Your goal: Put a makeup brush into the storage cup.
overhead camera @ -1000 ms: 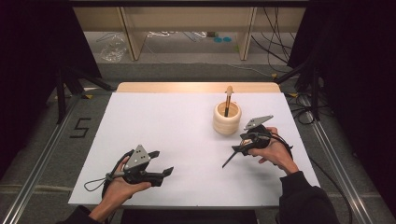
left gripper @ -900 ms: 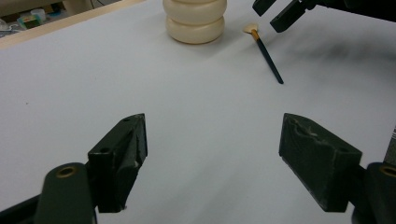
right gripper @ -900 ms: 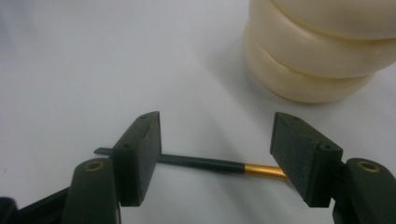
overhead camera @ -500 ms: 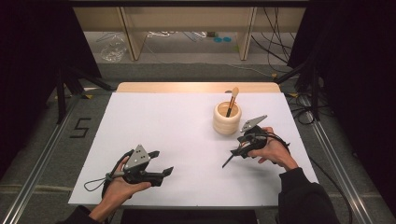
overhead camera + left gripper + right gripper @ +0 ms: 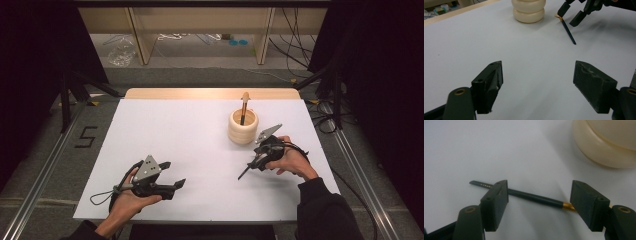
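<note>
The brush standing in the cream holder (image 5: 243, 127) has swung back from a rightward lean to nearly upright. A dark pencil-like brush (image 5: 529, 196) lies flat on the white desk (image 5: 190, 135), just beside the holder. The right gripper (image 5: 539, 202) hangs over it, fingers spread, not touching. The left gripper (image 5: 537, 86) rests well apart from the holder, fingers spread wide.

Brush (image 5: 534, 197) tip behind right gripper (image 5: 539, 202)
</note>
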